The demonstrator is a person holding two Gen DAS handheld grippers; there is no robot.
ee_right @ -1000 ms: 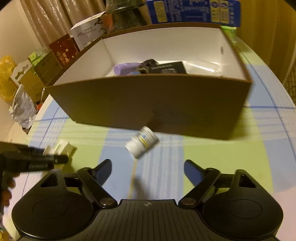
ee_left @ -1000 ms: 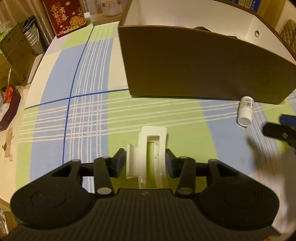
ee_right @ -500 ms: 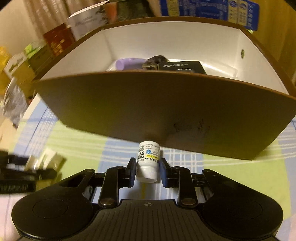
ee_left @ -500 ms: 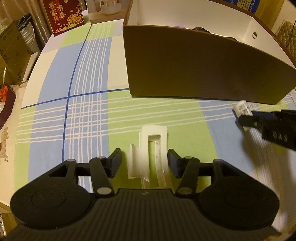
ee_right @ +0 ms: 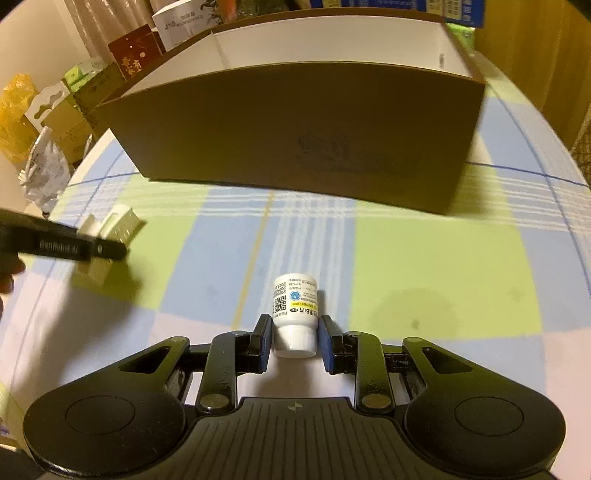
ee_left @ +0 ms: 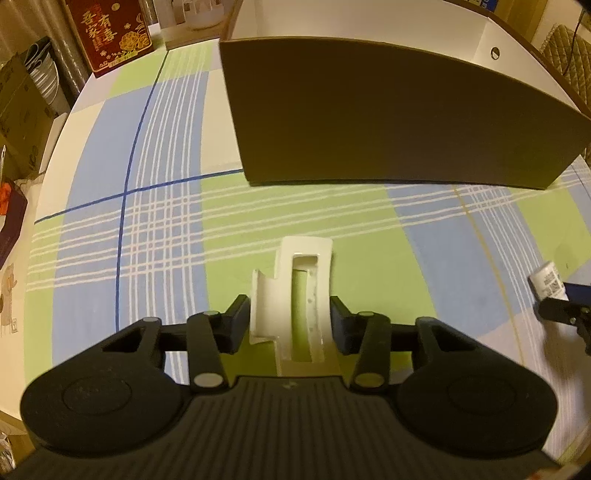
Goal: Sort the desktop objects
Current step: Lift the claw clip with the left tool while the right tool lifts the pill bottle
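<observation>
My left gripper (ee_left: 290, 317) is shut on a white plastic holder (ee_left: 304, 280) with a slot in it, just above the checked tablecloth. My right gripper (ee_right: 295, 338) is shut on a small white pill bottle (ee_right: 295, 312) with a printed label, cap toward me, low over the cloth. The brown cardboard box (ee_left: 388, 122) with a white inside stands behind both; it also shows in the right wrist view (ee_right: 295, 129). The bottle and right gripper show at the right edge of the left wrist view (ee_left: 550, 286). The left gripper and holder show at the left of the right wrist view (ee_right: 110, 230).
A red gift box (ee_left: 110, 33) stands at the table's far left. Cardboard cartons (ee_left: 18, 122) and bags (ee_right: 14, 118) crowd the floor to the left. Boxes (ee_right: 184, 22) stand behind the brown box. The round table edge (ee_left: 55, 147) curves at the left.
My right gripper closed on the pill bottle and drew back from the box with it. My left gripper keeps its hold on the white holder, with little movement.
</observation>
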